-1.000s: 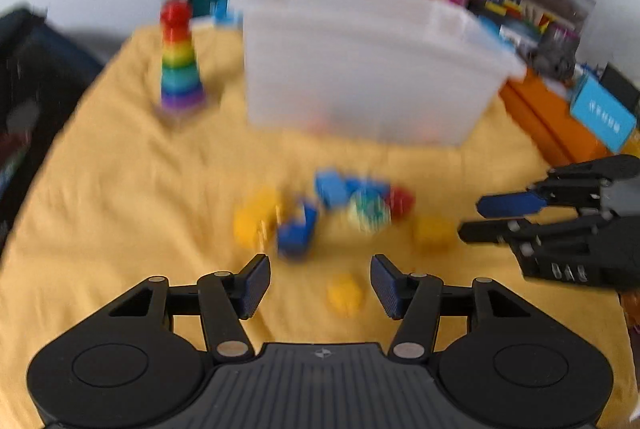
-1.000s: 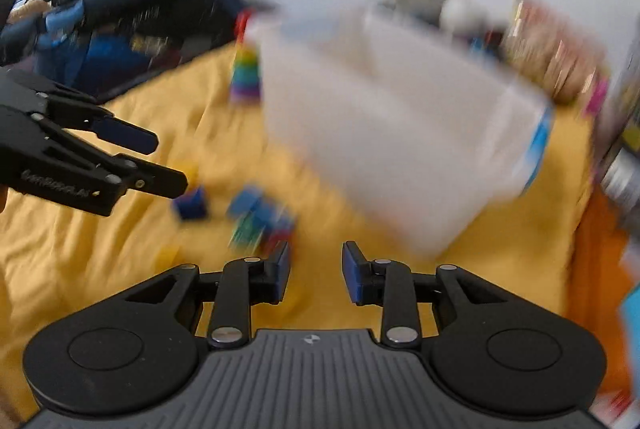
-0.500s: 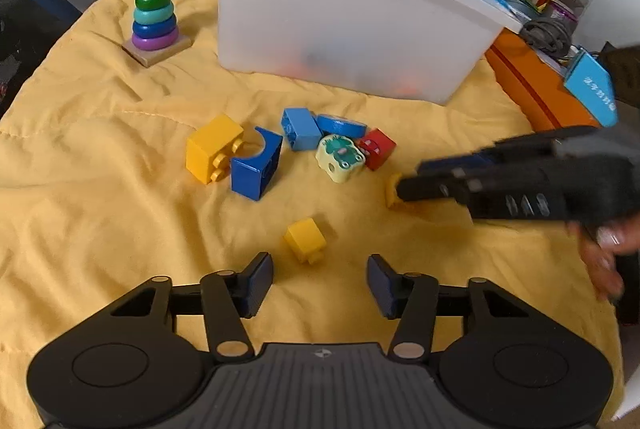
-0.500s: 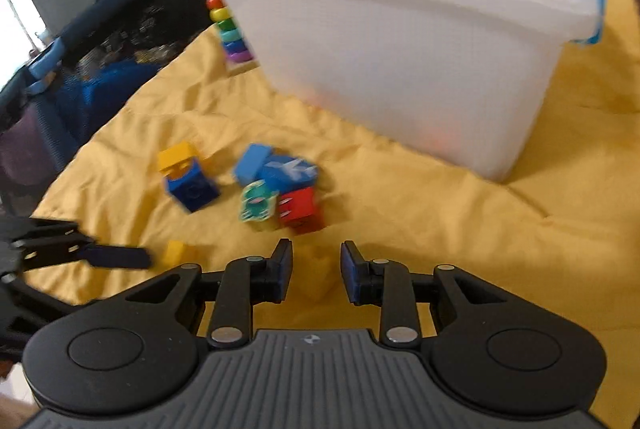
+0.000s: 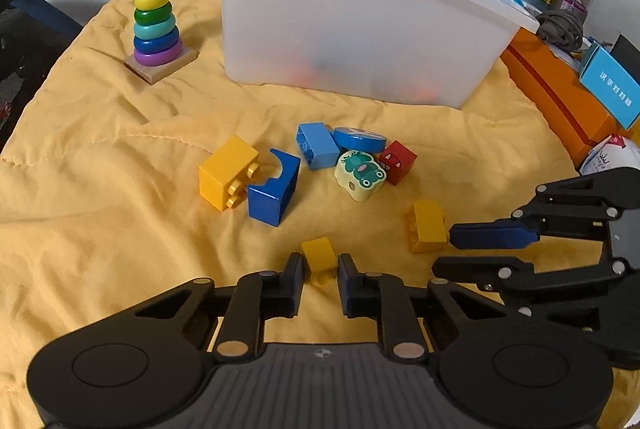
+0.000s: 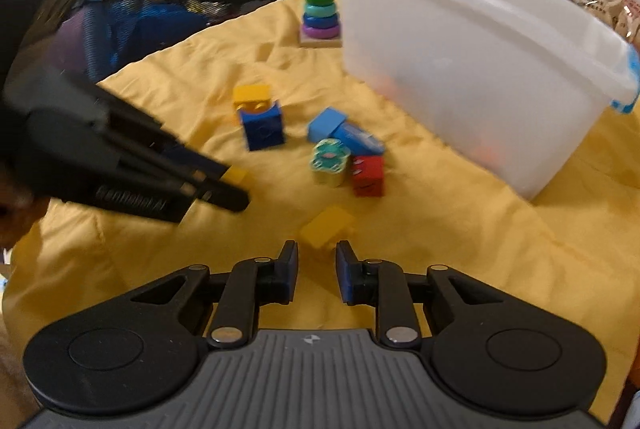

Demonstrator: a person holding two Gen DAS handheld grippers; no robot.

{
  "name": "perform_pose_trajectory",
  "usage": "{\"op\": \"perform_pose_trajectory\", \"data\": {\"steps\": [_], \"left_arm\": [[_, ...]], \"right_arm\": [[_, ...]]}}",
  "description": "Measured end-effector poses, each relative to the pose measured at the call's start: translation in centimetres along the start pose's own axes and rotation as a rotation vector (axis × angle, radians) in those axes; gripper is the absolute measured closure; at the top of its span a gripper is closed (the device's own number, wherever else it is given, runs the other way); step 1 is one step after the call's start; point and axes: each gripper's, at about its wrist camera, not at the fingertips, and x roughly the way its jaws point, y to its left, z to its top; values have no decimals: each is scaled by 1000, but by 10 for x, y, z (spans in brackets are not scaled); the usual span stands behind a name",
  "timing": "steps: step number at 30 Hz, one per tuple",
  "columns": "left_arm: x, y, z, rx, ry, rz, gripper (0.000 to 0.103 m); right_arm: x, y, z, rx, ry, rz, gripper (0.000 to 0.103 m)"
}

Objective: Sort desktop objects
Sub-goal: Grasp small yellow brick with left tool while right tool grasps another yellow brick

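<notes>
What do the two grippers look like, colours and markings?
Both match. The left gripper and right gripper have matte black linkage arms with silver pivot pins, blue pads on the fingertips, a grey ribbed centre plate with a small logo, and round black discs on either side. No cables or sleeves visible.

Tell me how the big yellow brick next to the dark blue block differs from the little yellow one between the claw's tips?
The big yellow brick is larger, lies with its studs sideways, and touches the dark blue block. The little yellow brick sits alone between the left claw tips. Both are yellow studded bricks on the yellow cloth.
</notes>
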Motion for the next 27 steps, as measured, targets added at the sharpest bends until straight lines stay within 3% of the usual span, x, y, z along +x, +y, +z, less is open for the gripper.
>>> {"op": "perform_pose_trajectory", "data": {"steps": [3,7,13,15,19,25,27], "left_arm": [[-5,-2,6,31,49,-45,83],[-20,-7,2,147,126,-69,83],[-29,-19,-15,252,162,-47,83],[-27,-23,-18,263,176,-59,83],[-15,-27,-14,266,212,-65,81],[-6,-27,2,269,260,-92,81],[-5,-26,6,277,276,-95,80]], "right_arm": [[-4,3,-1,5,-29,8,79],[-9,-2,1,62,-46,-11,76],[-4,-31,-7,392,-32,31,72],[-1,-45,-9,545,-35,86,72],[13,-55,-10,696,1,121,73],[28,-42,12,610,9,88,77],[30,-38,18,549,16,67,86]]}}
